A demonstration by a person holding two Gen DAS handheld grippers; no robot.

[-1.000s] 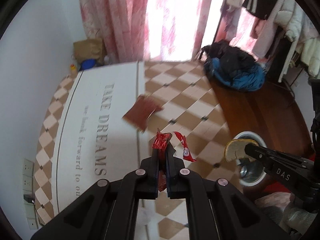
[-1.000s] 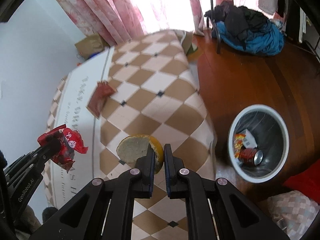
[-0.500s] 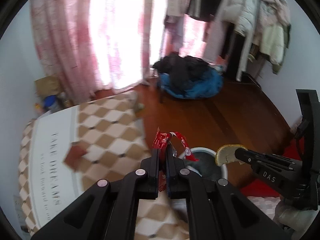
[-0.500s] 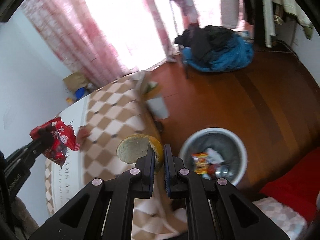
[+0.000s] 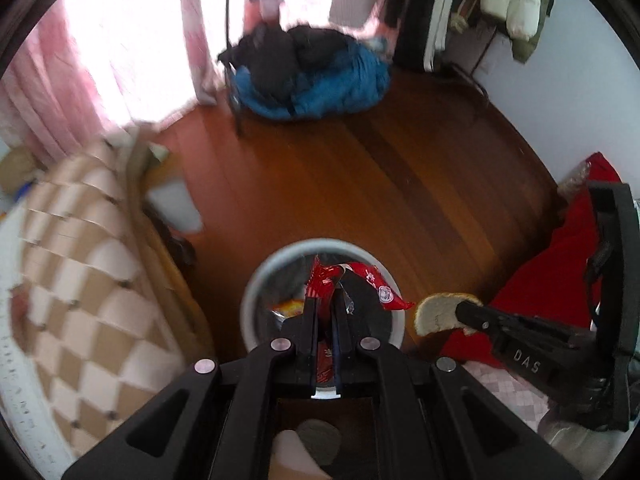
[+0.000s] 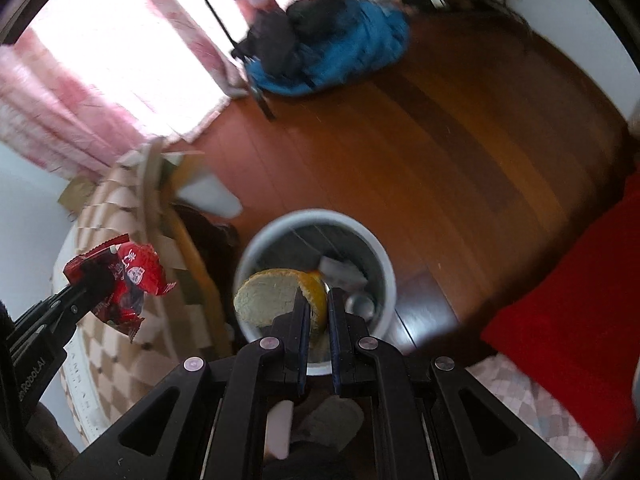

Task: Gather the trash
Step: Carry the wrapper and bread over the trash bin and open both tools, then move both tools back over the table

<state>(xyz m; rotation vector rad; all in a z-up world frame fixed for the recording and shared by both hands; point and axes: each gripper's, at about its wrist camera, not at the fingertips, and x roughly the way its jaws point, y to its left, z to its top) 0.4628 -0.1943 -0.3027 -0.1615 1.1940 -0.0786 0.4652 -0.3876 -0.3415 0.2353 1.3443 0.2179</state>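
Wrapper (image 5: 352, 284), 1 crumpled red one, is clamped in the left gripper (image 5: 326, 312) above the white bin (image 5: 256, 280), its long axis running right. Right gripper (image 6: 318, 308) pinches 1 orange peel (image 6: 276, 294), pale side facing left, over that bin.

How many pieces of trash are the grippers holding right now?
2: a red wrapper in the left gripper, a peel in the right gripper, both over the bin.
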